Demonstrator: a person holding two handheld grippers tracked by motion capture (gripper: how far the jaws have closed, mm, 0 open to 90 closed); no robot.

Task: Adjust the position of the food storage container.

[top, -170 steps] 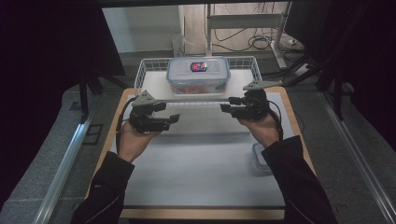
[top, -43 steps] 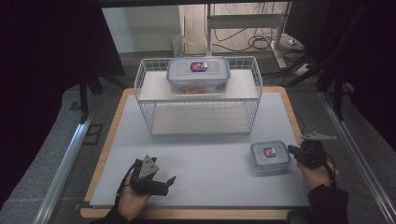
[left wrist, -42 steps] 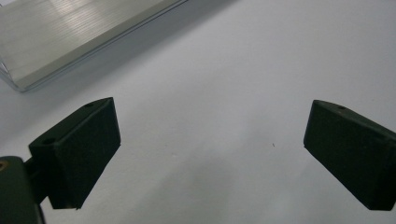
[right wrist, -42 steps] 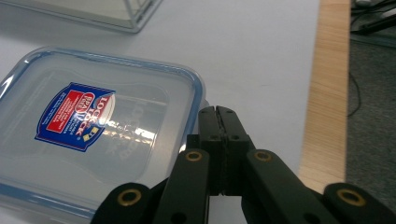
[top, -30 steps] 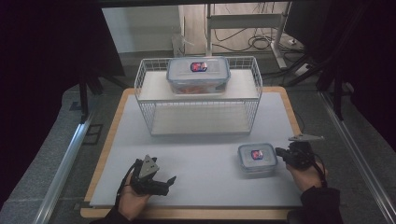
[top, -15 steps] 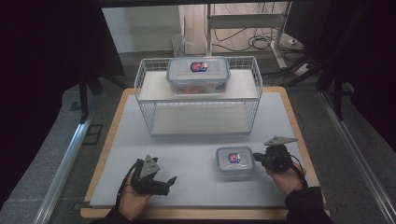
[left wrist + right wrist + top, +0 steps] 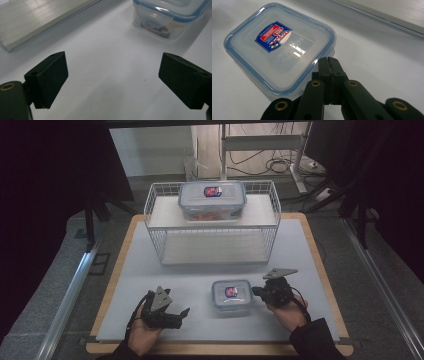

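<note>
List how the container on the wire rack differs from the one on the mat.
The large container is bigger and oblong; the small container is nearly square. The large one sits atop the wire rack, the small one on the white mat, with the shut right gripper against its edge. Something reddish shows in the large one. Both have clear lids with blue rims and a red-and-blue label.
</note>
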